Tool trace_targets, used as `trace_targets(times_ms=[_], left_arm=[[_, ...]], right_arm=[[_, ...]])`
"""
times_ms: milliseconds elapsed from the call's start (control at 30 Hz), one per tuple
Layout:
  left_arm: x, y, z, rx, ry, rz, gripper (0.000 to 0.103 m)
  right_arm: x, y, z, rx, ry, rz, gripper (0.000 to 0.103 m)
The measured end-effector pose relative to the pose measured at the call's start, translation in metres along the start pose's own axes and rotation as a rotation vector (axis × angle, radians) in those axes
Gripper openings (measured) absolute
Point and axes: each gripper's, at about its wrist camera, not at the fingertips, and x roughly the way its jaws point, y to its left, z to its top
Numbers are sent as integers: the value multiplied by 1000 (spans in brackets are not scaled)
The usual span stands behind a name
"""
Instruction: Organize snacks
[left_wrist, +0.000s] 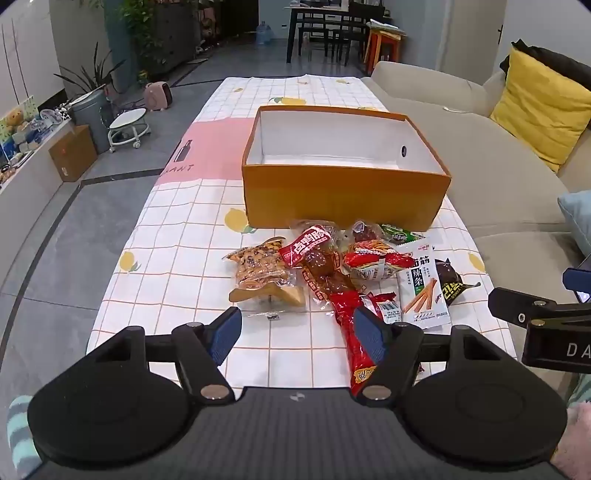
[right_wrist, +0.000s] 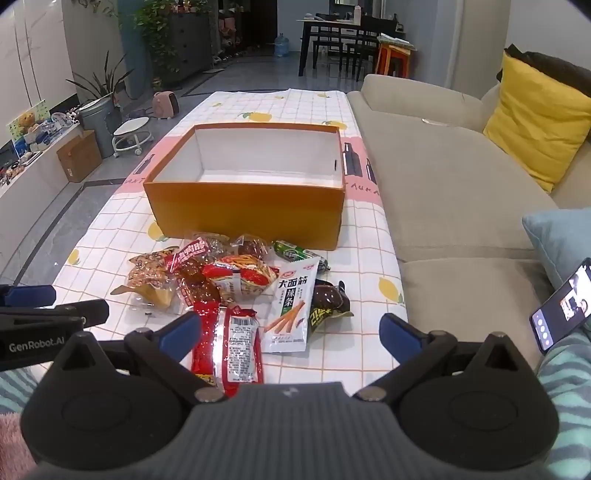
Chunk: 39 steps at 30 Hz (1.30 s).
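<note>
We count one orange box (right_wrist: 243, 210), open-topped, mid-bench. Snack packets in the pile at its near side: roughly ten, overlap makes the exact number unclear. Of those we can separate: two long red packs (right_wrist: 242, 347) at the near edge, one white spicy-strip packet (right_wrist: 291, 306), one dark brown packet (right_wrist: 328, 301), one green sausage stick (right_wrist: 295, 253), one tofu packet (left_wrist: 267, 295). Two tongs: left tongs (left_wrist: 297, 334), right tongs (right_wrist: 291, 334).
</note>
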Motion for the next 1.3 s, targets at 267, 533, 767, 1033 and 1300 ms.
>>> trace_targets(times_ms=[267, 533, 767, 1033, 1300], left_arm=[[4, 6, 0, -45, 18, -37, 79], [4, 9, 2, -51, 28, -12, 79], [5, 9, 0, -43, 34, -9, 79], [6, 10, 0, -49, 40, -10, 79], [6, 11, -1, -49, 42, -12, 79]], right_arm=[[2, 1, 3, 9, 14, -2, 99], [2, 1, 2, -3, 0, -1, 99], [3, 3, 3, -11, -7, 3, 99], [3, 4, 3, -17, -9, 2, 99], [4, 5, 4, -24, -5, 1, 99]])
